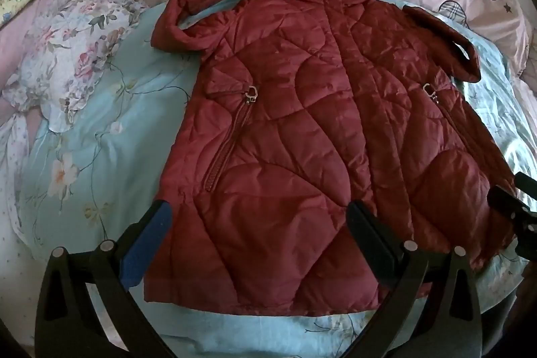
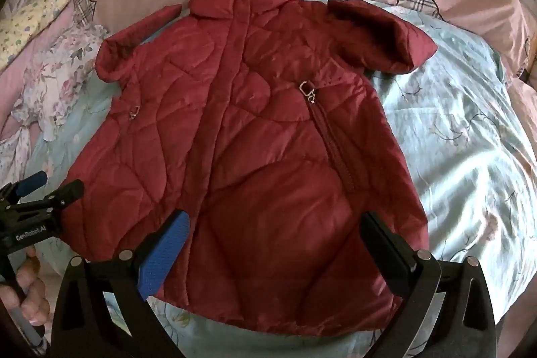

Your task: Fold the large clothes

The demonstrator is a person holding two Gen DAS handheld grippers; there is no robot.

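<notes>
I've got both the left gripper (image 1: 256,213) and right gripper (image 2: 275,223) spread wide, hovering over (maybe touching?) the near hem of the red quilted coat (image 1: 302,123) lying flat on the bed (image 1: 110,136).

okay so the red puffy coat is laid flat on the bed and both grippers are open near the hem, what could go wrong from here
1. The red coat looks slick and puffy, so the open left gripper or right gripper may pinch only the top layer.
2. The sleeves are already bent back; folding could bunch them.
3. The soft blue quilt may get caught too.
</notes>
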